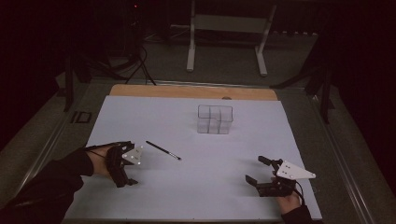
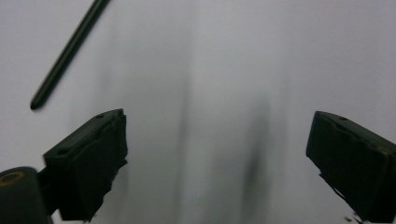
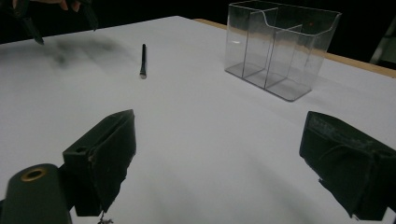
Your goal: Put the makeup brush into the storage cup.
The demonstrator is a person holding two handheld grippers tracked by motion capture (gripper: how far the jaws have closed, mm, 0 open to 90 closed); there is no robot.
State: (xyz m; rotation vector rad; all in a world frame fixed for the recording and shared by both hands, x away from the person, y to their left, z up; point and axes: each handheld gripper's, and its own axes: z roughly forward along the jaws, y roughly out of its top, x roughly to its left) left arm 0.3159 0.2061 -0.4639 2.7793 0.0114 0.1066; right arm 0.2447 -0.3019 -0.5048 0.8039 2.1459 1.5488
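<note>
High view: pen (image 1: 163, 150) lies just beside your left gripper (image 1: 127, 169), jaws wide, empty. Thin, light, stiff, likely rolls; pinch mid-shaft. Right gripper (image 1: 256, 170) wide too.

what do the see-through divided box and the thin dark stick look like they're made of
The clear divided box: likely rigid acrylic or similar plastic, glossy; the table shows through its walls, edges catch light. The thin dark stick: matte black, probably plastic or painted wood; hard to tell.
</note>
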